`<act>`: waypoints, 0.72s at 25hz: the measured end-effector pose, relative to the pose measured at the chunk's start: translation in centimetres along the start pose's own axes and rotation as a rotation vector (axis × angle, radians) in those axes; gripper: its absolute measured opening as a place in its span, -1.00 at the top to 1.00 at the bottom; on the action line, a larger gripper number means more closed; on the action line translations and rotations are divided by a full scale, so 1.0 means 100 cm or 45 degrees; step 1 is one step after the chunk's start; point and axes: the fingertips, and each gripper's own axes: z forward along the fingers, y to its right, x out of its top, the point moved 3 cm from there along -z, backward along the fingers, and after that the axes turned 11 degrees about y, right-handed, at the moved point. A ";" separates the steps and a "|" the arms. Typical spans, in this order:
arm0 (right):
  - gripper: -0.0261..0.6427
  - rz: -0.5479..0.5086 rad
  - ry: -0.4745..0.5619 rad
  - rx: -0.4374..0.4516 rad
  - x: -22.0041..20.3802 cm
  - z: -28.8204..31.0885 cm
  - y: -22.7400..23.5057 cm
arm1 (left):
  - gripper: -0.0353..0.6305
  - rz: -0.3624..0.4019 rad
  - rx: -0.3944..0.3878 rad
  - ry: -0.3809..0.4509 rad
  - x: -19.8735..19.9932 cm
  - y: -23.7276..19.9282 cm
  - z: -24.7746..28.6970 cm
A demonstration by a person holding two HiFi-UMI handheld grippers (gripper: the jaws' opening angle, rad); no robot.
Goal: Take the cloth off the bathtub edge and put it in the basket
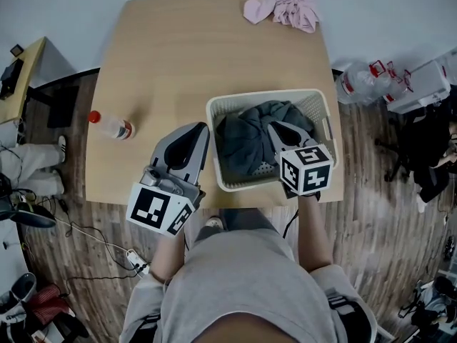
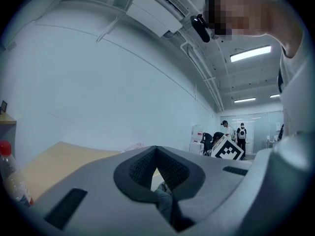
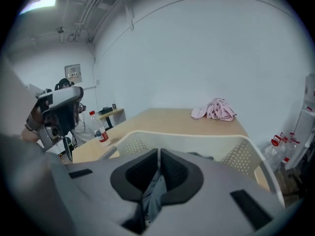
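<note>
Cloth point(image 1: 253, 138) of dark grey is pinched in the right claw point(image 1: 273, 126). In the right gripper view the two pads stand almost together with a grey fold point(image 3: 153, 193) pressed between them. The rest of the cloth lies bunched inside the basket point(image 1: 264, 95), filling most of it, and the right claw reaches in over the near rim.

The left claw point(image 1: 203, 127) lies just left of the basket with its tips at the left rim. In the left gripper view those tips point(image 2: 156, 149) meet. A bit of grey shows in the gap behind them, but whether it is caught there cannot be told.

The basket is cream with perforated walls point(image 3: 197, 139) and stands at the near right of the desk point(image 1: 193, 63). A plastic bottle point(image 1: 111, 125) with a red cap lies on its side near the desk's left edge, well apart from the basket. A pink cloth point(image 1: 282, 7) sits crumpled at the far edge of the desk. The person stands at the near edge on a wood floor point(image 1: 378, 213).
</note>
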 end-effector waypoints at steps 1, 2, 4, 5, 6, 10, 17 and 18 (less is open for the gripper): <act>0.87 0.004 0.037 0.000 0.004 -0.006 -0.003 | 0.89 0.003 -0.012 0.004 0.002 0.003 -0.001; 0.89 0.007 0.071 0.003 0.008 -0.013 -0.006 | 0.89 0.005 -0.024 0.007 0.003 0.007 -0.003; 0.89 0.004 0.127 0.011 0.013 -0.026 -0.013 | 0.89 0.011 -0.048 0.012 0.007 0.014 -0.007; 0.89 0.000 0.152 0.009 0.016 -0.032 -0.016 | 0.89 0.014 -0.060 0.013 0.008 0.018 -0.008; 0.89 -0.004 0.175 0.004 0.018 -0.039 -0.019 | 0.89 0.017 -0.073 0.014 0.010 0.021 -0.010; 0.89 -0.006 0.253 -0.020 0.025 -0.064 -0.028 | 0.89 0.034 -0.120 0.018 0.016 0.035 -0.018; 0.89 0.004 0.377 -0.050 0.031 -0.112 -0.047 | 0.89 0.058 -0.187 0.025 0.025 0.063 -0.037; 0.89 0.004 0.396 -0.051 0.031 -0.120 -0.051 | 0.89 0.061 -0.197 0.028 0.026 0.067 -0.041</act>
